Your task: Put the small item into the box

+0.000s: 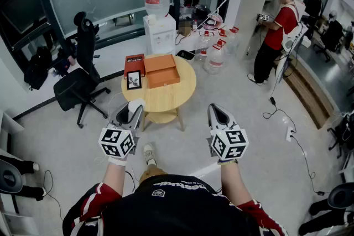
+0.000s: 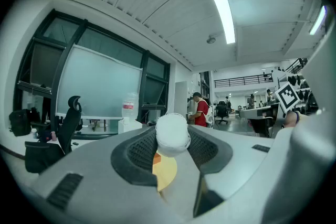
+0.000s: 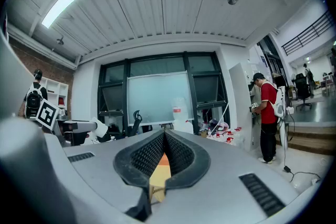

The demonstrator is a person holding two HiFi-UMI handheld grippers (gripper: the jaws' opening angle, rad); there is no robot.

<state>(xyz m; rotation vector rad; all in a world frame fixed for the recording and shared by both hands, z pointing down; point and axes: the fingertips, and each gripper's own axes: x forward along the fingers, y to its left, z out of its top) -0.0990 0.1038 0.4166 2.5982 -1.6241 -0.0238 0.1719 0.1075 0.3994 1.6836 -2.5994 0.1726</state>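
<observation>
White and rounded, the small item (image 2: 172,134) is sitting between the tips of the left gripper (image 1: 133,113). The ribbed pads are pressing on it from both sides. The jaws are standing partly apart, kept from meeting by the item's width. In the head view the item is showing as a pale lump at the front end of that gripper.

The right gripper (image 1: 217,113) is carrying nothing; its jaws are meeting at the tips, with only a narrow slit behind them. Both grippers are pointing level, side by side in front of the person and aimed toward the round wooden table (image 1: 166,105).

The orange box (image 1: 162,71) is lying open on the far half of that table. A red box (image 1: 134,59) is lying just beside it on its left, and a framed picture (image 1: 134,79) is resting near the table's left edge. The held item is well apart from the orange box and is hanging over the floor on the near side of the table. Through the gap under the item, the left gripper view is showing a strip of the tabletop and the orange box straight ahead.
</observation>
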